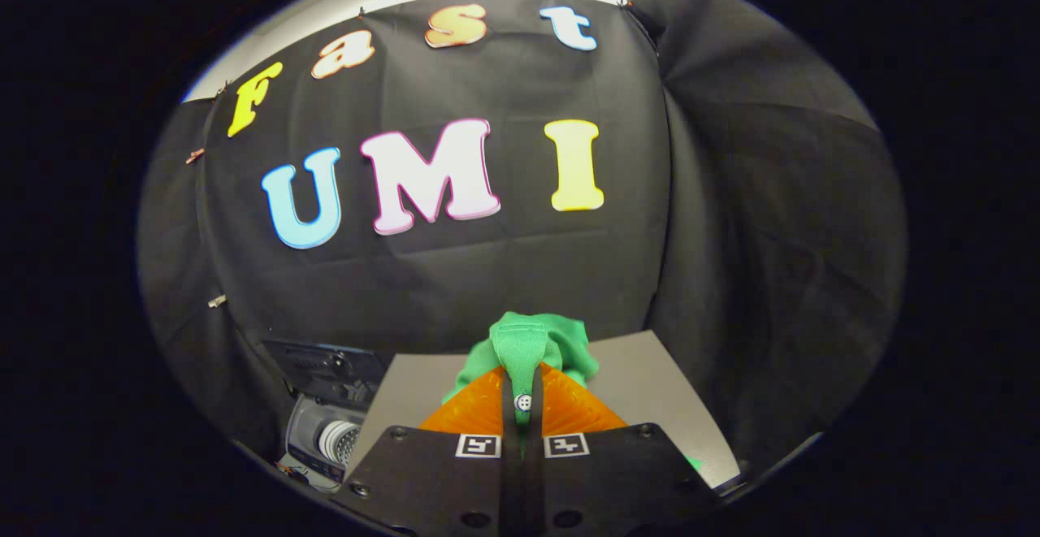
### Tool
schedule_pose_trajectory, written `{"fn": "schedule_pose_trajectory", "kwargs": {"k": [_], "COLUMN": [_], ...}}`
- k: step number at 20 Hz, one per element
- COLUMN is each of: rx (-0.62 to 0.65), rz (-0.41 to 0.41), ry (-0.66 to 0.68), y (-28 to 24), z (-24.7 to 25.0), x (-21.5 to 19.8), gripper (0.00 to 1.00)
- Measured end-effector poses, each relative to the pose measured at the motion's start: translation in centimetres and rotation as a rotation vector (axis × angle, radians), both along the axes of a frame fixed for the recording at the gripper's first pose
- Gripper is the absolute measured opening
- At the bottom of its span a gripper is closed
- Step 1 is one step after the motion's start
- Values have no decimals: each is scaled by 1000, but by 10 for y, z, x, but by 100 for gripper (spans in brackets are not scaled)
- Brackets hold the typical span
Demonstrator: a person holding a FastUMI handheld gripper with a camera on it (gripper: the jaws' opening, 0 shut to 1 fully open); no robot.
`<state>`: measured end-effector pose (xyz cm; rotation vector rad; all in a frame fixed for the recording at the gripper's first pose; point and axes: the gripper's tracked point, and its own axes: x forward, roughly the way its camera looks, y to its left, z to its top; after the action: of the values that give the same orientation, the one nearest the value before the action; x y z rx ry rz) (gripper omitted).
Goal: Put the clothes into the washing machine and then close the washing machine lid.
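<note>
Claw point(523, 395) fingers are pressed together on a fold of green clothes point(532, 342), a white button point(524, 401) caught between them; the bunched cloth rises just ahead of the tips. Grey bench point(650, 383) lies beneath. Beyond its left edge sits the washing machine point(325, 427), against the black cloth wall point(731, 236).

**Green garment pinched between the fingers**

The gripper point(522, 380) has both fingers pressed together on a green garment point(532, 342), a strip of it with a small white button point(523, 400) caught between them. The cloth bunches just ahead of the fingertips, above a grey tabletop point(650, 391). Down beside the table stands the washing machine point(329, 431), its lid raised.
</note>
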<state>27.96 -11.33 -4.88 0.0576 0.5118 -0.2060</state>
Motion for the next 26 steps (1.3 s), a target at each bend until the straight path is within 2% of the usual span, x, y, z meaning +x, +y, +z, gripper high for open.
{"fn": "schedule_pose_trajectory", "kwargs": {"k": [5,11,19,26], "rx": [-46,-8,47,121], "rz": [64,176,383,524], "ry": [-151,-226,-264,-218], "y": [43,115,236,326], "z": [62,91,83,36], "x": [-1,6,18,32], "gripper": [5,4,4,4]}}
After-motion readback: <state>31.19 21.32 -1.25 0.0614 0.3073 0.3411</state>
